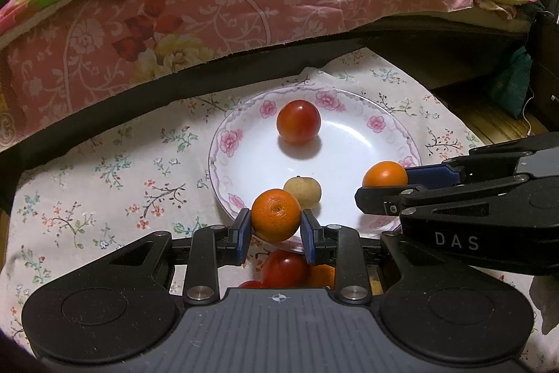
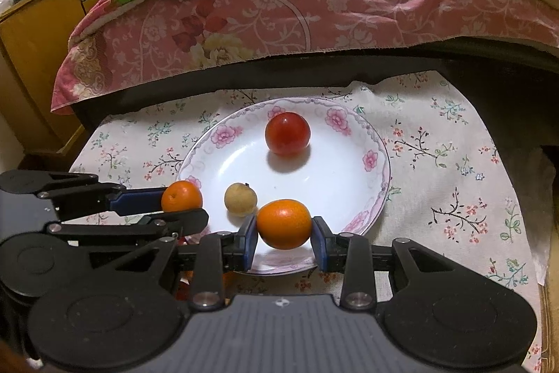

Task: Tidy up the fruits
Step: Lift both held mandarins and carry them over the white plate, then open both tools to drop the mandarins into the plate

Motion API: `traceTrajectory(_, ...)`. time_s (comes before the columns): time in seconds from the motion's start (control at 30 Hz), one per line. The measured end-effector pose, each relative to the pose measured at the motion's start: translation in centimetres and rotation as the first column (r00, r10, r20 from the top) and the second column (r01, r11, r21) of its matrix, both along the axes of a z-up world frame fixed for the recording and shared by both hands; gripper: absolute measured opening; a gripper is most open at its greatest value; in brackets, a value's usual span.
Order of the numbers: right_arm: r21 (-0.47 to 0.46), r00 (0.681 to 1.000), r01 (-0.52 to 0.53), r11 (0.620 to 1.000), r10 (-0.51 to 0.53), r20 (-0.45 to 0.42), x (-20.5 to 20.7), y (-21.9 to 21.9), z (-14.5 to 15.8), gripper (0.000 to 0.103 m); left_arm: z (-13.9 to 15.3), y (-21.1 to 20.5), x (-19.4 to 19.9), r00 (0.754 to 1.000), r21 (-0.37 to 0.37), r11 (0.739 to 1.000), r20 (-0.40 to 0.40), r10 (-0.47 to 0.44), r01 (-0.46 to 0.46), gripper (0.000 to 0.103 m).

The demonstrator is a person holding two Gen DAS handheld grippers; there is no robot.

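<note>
A white plate [image 1: 223, 145] [image 2: 375, 142] with a pink flower rim lies on a floral cloth. On it rest a red tomato [image 1: 298, 121] [image 2: 287, 133] and a small tan fruit [image 1: 302, 192] [image 2: 240, 199]. My left gripper [image 1: 276, 226] [image 2: 183, 207] is shut on an orange [image 1: 276, 215] [image 2: 181, 196] over the plate's near left rim. Over the plate's near right part, my right gripper [image 2: 283, 231] [image 1: 384, 186] is shut on a second orange [image 2: 283, 223] [image 1: 384, 175]. Both oranges hang just above the plate.
Under my left gripper lie another tomato [image 1: 283, 268] and an orange [image 1: 322, 275], partly hidden. The floral cloth [image 2: 454, 191] covers the table. A pink quilted bed [image 2: 279, 16] rises right behind it. A wooden cabinet [image 2: 31, 58] stands at the left, and a green bag [image 1: 512, 86] hangs at the right.
</note>
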State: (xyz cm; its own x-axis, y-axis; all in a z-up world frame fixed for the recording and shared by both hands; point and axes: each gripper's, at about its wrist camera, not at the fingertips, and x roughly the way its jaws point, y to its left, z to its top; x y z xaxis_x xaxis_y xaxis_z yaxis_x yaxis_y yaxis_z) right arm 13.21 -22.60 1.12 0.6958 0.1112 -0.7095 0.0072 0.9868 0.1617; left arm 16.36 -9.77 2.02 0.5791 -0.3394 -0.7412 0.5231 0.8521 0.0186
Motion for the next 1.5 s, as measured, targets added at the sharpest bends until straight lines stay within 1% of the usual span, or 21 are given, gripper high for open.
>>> traceTrajectory(0.4,-0.007,1.0,0.007,1.0,-0.007,0.002,0.1,0.2,0.0,0.034,0.0,0.0,0.1,1.0,0.009,1.0,0.005,0.006,-0.006,0.037)
traceTrajectory(0.6,-0.007,1.0,0.01,1.0,-0.01,0.002,0.2,0.2,0.0,0.034,0.0,0.0,0.1,1.0,0.014,1.0,0.011,0.014,-0.014,0.041)
traceTrajectory(0.93,-0.015,1.0,0.008,1.0,-0.007,0.017,0.1,0.1,0.0,0.034,0.0,0.3,0.1,1.0,0.007,1.0,0.015,0.024,-0.024,0.044)
traceTrajectory(1.0,-0.015,1.0,0.007,1.0,-0.007,0.022,0.1,0.1,0.1,0.034,0.1,0.4,-0.1,1.0,0.007,1.0,0.018,0.022,-0.022,0.049)
traceTrajectory(1.07,-0.015,0.999,0.011,1.0,-0.011,0.03,0.1,0.1,0.3,0.034,0.2,0.6,-0.2,1.0,0.007,1.0,0.021,0.02,-0.02,0.051)
traceTrajectory(1.23,-0.015,0.999,0.01,1.0,-0.01,0.036,-0.1,0.2,0.4,0.035,0.6,0.7,-0.6,1.0,0.015,1.0,0.026,0.016,-0.016,0.051)
traceTrajectory(1.33,-0.015,0.999,0.006,1.0,-0.006,0.04,-0.3,0.4,0.5,0.035,0.7,0.8,-0.9,0.999,0.021,1.0,0.028,0.015,-0.016,0.054)
traceTrajectory(1.4,-0.018,0.999,0.002,1.0,-0.001,0.043,-0.4,0.5,0.6,0.035,0.9,1.1,-1.1,0.999,0.028,0.999,0.033,0.017,-0.018,0.059)
traceTrajectory(1.5,-0.015,0.999,-0.006,1.0,0.007,0.049,-0.7,0.7,0.8,0.036,1.1,1.4,-1.5,0.999,0.027,0.999,0.033,0.021,-0.022,0.064)
